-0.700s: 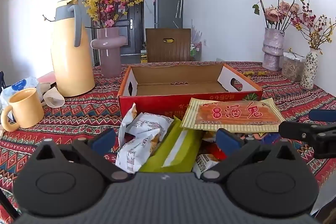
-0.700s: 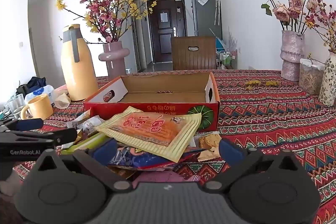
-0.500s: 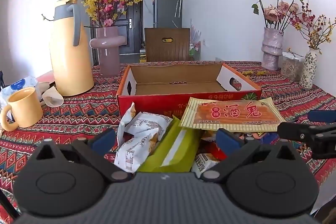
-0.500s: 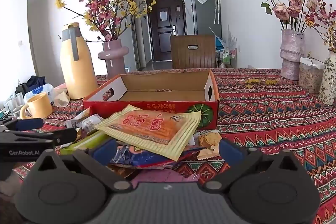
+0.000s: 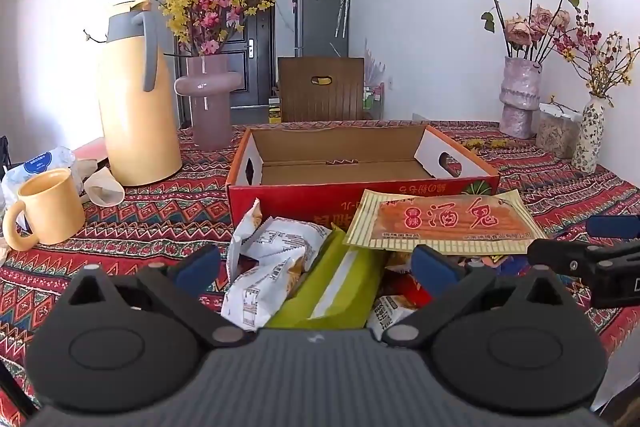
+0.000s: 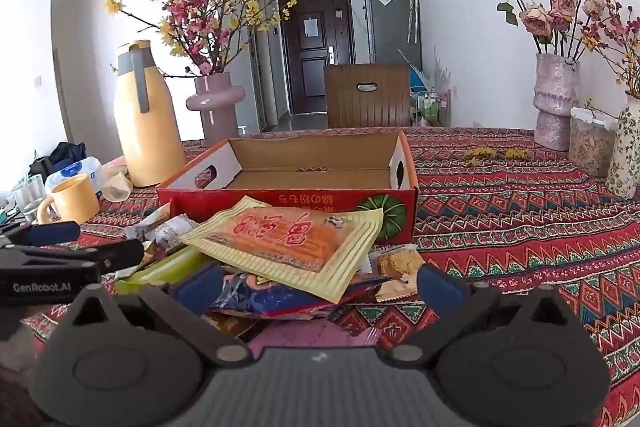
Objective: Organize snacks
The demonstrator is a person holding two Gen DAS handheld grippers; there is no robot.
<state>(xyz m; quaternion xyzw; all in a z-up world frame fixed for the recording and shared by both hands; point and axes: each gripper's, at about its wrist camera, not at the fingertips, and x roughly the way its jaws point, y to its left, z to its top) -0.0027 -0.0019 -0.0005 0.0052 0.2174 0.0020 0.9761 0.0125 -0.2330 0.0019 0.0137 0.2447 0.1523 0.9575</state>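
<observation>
Both grippers hang over the heap of snacks with fingers spread wide and nothing between the pads. Ahead of the left gripper (image 5: 316, 267) lie a crumpled white packet (image 5: 272, 267) and a green packet (image 5: 336, 287), just off its fingertips. The right gripper (image 6: 320, 283) faces the yellow-edged orange packet (image 6: 292, 243) that tops the pile, a blue wrapper (image 6: 272, 297) beneath it. Beyond the fingers, touching the heap's far side, stands the empty red cardboard box (image 6: 288, 199) on the patterned tablecloth (image 6: 520, 227).
</observation>
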